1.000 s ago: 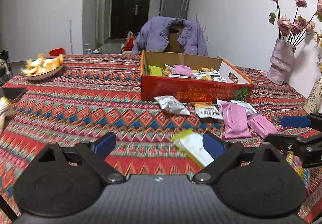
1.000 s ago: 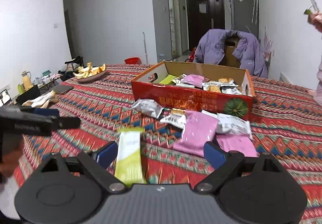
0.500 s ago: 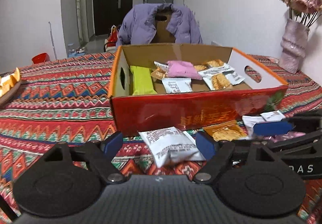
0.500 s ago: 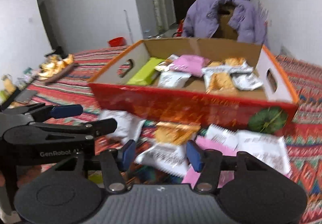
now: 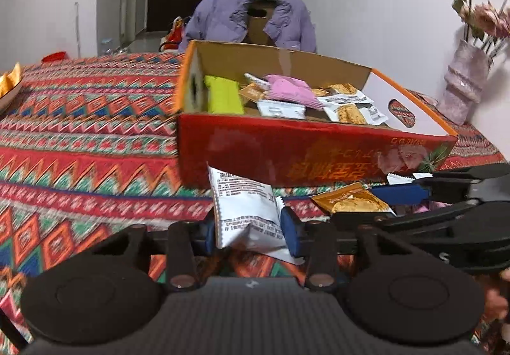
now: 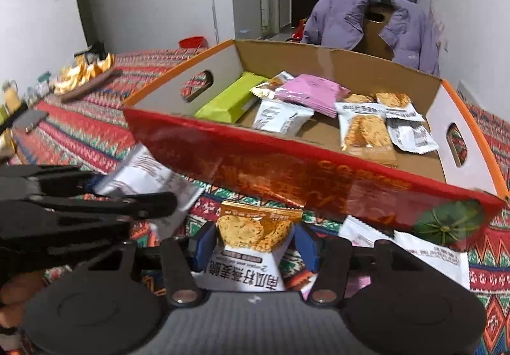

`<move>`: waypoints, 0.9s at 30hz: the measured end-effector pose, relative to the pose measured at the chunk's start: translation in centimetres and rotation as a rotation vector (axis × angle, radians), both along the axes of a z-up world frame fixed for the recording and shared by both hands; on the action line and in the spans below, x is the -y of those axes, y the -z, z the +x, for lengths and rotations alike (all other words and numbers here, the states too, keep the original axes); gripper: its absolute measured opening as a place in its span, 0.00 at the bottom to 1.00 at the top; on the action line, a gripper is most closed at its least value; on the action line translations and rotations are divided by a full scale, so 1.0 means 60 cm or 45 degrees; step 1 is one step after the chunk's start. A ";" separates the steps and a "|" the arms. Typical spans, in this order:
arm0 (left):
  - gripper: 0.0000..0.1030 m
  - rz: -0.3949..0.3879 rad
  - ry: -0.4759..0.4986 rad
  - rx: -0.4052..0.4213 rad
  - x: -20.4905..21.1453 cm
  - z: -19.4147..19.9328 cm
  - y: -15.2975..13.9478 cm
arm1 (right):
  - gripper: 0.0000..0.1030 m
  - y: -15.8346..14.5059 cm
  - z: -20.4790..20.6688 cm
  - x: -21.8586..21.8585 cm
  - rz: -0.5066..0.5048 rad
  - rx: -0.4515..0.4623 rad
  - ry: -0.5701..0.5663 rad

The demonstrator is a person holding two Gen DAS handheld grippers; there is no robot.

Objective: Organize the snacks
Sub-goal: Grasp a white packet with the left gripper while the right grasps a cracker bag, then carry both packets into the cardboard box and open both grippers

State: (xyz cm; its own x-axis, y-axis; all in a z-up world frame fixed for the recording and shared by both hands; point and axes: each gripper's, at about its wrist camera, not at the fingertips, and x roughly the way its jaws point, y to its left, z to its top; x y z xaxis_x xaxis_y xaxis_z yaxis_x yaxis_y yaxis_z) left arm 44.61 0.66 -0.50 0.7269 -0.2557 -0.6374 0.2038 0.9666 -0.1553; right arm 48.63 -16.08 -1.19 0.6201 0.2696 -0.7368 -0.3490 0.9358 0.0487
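An open red cardboard box (image 5: pixel 287 157) (image 6: pixel 287 170) on the patterned tablecloth holds several snack packets. Just in front of it, my left gripper (image 5: pixel 250 235) has its jaws closing, and the blue pads press a white snack packet (image 5: pixel 245 205) that is crumpled and tipped up between them. My right gripper (image 6: pixel 255 243) is shut on an orange-and-white cracker packet (image 6: pixel 251 230), also at the foot of the box. Each gripper shows in the other's view: the right one (image 5: pixel 382 206) at the right edge, the left one (image 6: pixel 127 192) at the left with its white packet (image 6: pixel 143 173).
More white and pink packets (image 6: pixel 430 253) lie on the tablecloth (image 5: pixel 79 132) below the box's right end. A vase of flowers (image 5: pixel 462 81) stands at the right, a bowl of orange peels (image 6: pixel 86 74) at the far left. A purple jacket (image 5: pixel 248 17) hangs on a chair behind the box.
Both grippers moved forward and down to the foot of the box. The left jaws went from wide to pressing the white packet; the right closed on the cracker packet.
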 end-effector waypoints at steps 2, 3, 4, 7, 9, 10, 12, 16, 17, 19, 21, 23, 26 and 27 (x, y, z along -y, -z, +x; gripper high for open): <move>0.34 -0.011 -0.039 0.008 -0.017 -0.016 -0.006 | 0.48 0.001 -0.003 -0.009 0.005 -0.003 -0.026; 0.33 -0.017 -0.056 0.012 -0.023 -0.022 -0.011 | 0.47 -0.001 -0.006 -0.015 -0.006 0.004 -0.042; 0.32 -0.027 -0.074 0.018 -0.032 -0.031 -0.018 | 0.45 -0.004 -0.010 -0.017 -0.005 0.003 -0.055; 0.32 -0.035 -0.114 0.051 -0.051 -0.059 -0.044 | 0.39 -0.019 -0.025 -0.019 0.048 0.008 -0.082; 0.32 -0.027 -0.129 0.081 -0.055 -0.080 -0.063 | 0.39 -0.040 -0.045 -0.022 0.063 0.056 -0.094; 0.32 -0.025 -0.135 0.102 -0.057 -0.093 -0.075 | 0.39 -0.051 -0.054 -0.020 0.079 0.079 -0.105; 0.32 -0.021 -0.138 0.144 -0.058 -0.120 -0.098 | 0.39 -0.081 -0.083 -0.015 0.152 0.132 -0.149; 0.32 -0.008 -0.130 0.228 -0.049 -0.175 -0.143 | 0.39 -0.135 -0.148 0.005 0.213 0.221 -0.169; 0.32 -0.010 -0.124 0.244 -0.045 -0.189 -0.152 | 0.39 -0.148 -0.166 0.012 0.218 0.244 -0.167; 0.32 -0.020 -0.108 0.268 -0.037 -0.218 -0.166 | 0.39 -0.174 -0.208 0.031 0.218 0.298 -0.159; 0.32 -0.026 -0.094 0.275 -0.023 -0.242 -0.173 | 0.39 -0.194 -0.250 0.053 0.208 0.342 -0.148; 0.32 -0.034 -0.072 0.275 -0.005 -0.268 -0.176 | 0.39 -0.207 -0.282 0.074 0.190 0.370 -0.119; 0.32 -0.054 -0.026 0.275 0.021 -0.305 -0.181 | 0.39 -0.215 -0.335 0.108 0.141 0.402 -0.054; 0.32 -0.062 -0.014 0.279 0.029 -0.316 -0.184 | 0.39 -0.217 -0.352 0.119 0.129 0.408 -0.031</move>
State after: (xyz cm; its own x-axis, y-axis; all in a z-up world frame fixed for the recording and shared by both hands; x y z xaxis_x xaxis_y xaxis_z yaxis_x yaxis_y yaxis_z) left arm 25.64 -1.08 10.52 0.8494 -0.2737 -0.4512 0.2273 0.9614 -0.1553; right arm 27.50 -23.22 11.83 0.8083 0.3492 -0.4741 -0.3841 0.9229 0.0249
